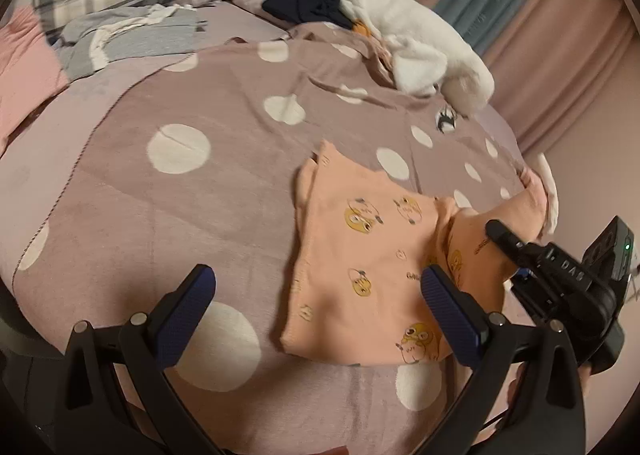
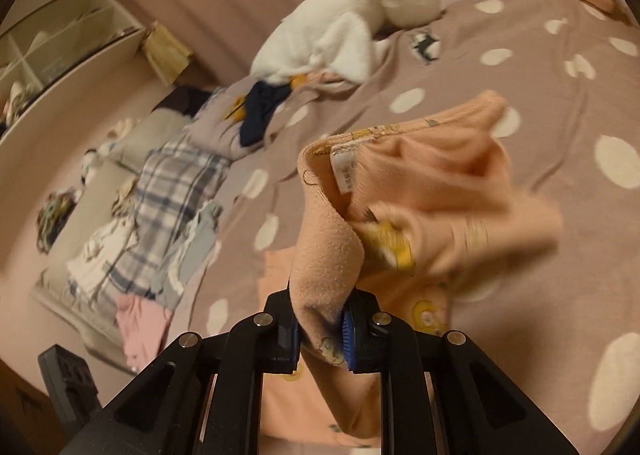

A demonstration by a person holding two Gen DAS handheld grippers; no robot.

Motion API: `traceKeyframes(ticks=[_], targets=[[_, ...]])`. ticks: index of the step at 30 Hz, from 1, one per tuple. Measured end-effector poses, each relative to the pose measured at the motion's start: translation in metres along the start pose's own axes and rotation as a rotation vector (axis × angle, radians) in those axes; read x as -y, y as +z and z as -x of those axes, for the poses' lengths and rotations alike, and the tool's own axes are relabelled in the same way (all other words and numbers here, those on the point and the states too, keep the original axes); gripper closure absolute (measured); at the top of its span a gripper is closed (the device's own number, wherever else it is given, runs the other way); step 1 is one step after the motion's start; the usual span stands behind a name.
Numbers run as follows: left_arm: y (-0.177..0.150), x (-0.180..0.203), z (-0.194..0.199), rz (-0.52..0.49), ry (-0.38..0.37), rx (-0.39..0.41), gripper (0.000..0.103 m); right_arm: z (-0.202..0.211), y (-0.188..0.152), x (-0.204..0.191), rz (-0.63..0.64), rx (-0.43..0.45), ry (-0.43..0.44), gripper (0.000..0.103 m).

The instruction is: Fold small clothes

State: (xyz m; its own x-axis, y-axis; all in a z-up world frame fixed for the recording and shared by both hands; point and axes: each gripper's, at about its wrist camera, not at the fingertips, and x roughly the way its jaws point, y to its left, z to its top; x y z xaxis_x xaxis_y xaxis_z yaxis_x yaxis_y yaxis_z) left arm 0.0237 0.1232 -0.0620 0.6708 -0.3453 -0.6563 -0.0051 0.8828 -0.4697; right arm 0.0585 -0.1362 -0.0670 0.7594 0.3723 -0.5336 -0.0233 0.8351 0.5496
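Two grippers work over the polka-dot blanket [image 1: 168,211] on the bed. A peach garment [image 1: 360,263] printed with yellow cartoon figures lies partly folded on it. The right gripper [image 2: 322,329] has its pads clamped on a bunched edge of that garment, lifting it off the blanket. The left gripper [image 1: 316,315] hovers just above with jaws spread wide, gripping nothing. A white plush toy [image 1: 416,43] rests farther back.

The left gripper [image 1: 320,319] stood wide open, jaws spread, nothing pinched between its blue pads [image 1: 182,315], pointing down at a slant. The right gripper [image 2: 320,331] was clamped nearly shut on a fold of cloth [image 2: 324,267], raised and rolled to one side.
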Motion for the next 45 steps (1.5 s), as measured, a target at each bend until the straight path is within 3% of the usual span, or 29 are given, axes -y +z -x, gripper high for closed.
traceKeyframes(ticks=[8, 16, 21, 24, 26, 30, 32, 37, 43, 45], targets=[[0.007, -0.024, 0.010, 0.054, 0.033, 0.028, 0.000, -0.031, -0.010, -0.042, 0.133, -0.105, 0.048, 0.084], [0.012, -0.039, 0.021, 0.104, 0.040, 0.063, 0.000, -0.059, -0.041, -0.076, 0.343, -0.241, -0.018, 0.084], [0.015, -0.043, 0.023, 0.118, 0.043, 0.076, 0.000, -0.067, -0.065, -0.089, 0.450, -0.372, 0.038, 0.081], [0.017, -0.046, 0.024, 0.135, 0.012, 0.066, 0.000, -0.064, -0.082, -0.098, 0.585, -0.369, -0.018, 0.080], [0.017, -0.047, 0.025, 0.138, 0.017, 0.069, 0.000, -0.055, -0.088, -0.098, 0.626, -0.380, 0.004, 0.080], [0.019, -0.049, 0.025, 0.152, 0.059, 0.077, 0.000, -0.038, -0.086, -0.094, 0.551, -0.518, 0.223, 0.063], [0.018, -0.051, 0.022, 0.159, 0.058, 0.064, 0.000, -0.024, -0.084, -0.094, 0.558, -0.505, 0.280, 0.053], [0.018, -0.050, 0.020, 0.146, 0.076, 0.052, 0.000, -0.006, -0.072, -0.080, 0.569, -0.378, 0.175, 0.031], [0.016, -0.051, 0.016, 0.135, 0.081, 0.030, 0.000, -0.043, -0.026, -0.021, 0.214, -0.375, 0.086, 0.029], [0.016, -0.054, 0.016, 0.148, 0.080, 0.029, 0.000, -0.060, -0.014, -0.008, 0.141, -0.388, 0.102, 0.029]])
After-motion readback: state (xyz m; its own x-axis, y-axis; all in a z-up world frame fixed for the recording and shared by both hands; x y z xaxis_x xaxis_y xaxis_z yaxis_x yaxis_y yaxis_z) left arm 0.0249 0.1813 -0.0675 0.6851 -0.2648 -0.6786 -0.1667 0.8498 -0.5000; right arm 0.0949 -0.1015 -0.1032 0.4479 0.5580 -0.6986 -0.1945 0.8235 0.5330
